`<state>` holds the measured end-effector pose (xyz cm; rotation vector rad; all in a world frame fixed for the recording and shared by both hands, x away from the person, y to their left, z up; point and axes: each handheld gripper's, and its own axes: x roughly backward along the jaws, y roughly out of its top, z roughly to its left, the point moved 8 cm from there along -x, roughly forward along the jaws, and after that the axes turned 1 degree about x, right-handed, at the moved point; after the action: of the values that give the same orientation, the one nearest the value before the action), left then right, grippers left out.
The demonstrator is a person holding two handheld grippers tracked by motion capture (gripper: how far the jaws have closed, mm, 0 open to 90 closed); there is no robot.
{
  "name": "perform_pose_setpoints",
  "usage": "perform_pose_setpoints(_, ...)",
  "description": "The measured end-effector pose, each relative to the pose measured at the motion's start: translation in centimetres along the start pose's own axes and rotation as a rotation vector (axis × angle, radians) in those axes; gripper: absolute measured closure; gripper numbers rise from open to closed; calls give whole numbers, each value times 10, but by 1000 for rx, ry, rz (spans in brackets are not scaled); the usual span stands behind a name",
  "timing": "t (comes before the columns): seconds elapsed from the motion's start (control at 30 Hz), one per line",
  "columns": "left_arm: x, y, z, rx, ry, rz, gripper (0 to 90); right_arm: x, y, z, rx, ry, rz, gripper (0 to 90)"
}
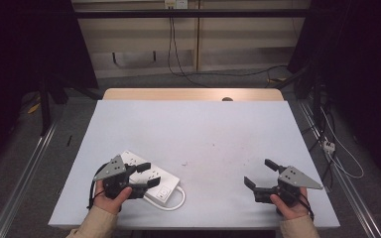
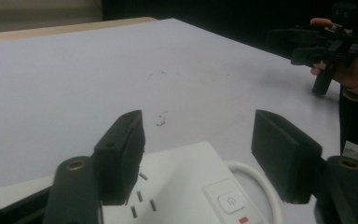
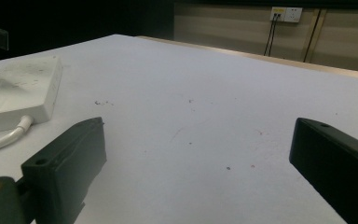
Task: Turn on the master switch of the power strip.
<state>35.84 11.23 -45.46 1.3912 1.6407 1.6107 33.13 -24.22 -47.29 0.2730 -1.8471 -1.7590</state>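
Observation:
A white power strip [image 1: 151, 178] lies flat at the front left of the table, its white cable [image 1: 175, 203] looping at the near end. My left gripper [image 1: 147, 174] hovers right over the strip, open, one jaw on each side of its switch end. In the left gripper view the strip [image 2: 186, 186] with its switch button [image 2: 231, 201] lies between and below the jaws. My right gripper [image 1: 260, 172] is open at the front right above bare table. The right gripper view has the strip [image 3: 16, 93] at far left.
The table [image 1: 198, 129] has a pale grey top with a wooden strip along the far edge. A small speck of debris [image 1: 183, 163] lies near the middle. Dark floor, rails and cables surround the table; a wall outlet [image 3: 284, 14] sits behind.

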Motion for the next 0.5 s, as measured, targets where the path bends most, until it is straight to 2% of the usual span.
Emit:
perform_pose_setpoints(0.07,0,-1,-1,-5,-10,9,373,0,0,0,-1,0,0,32)
perform_pose_setpoints(0.5,-2,-4,-6,-18,-62,53,597,0,0,-1,-4,-3,-2,34)
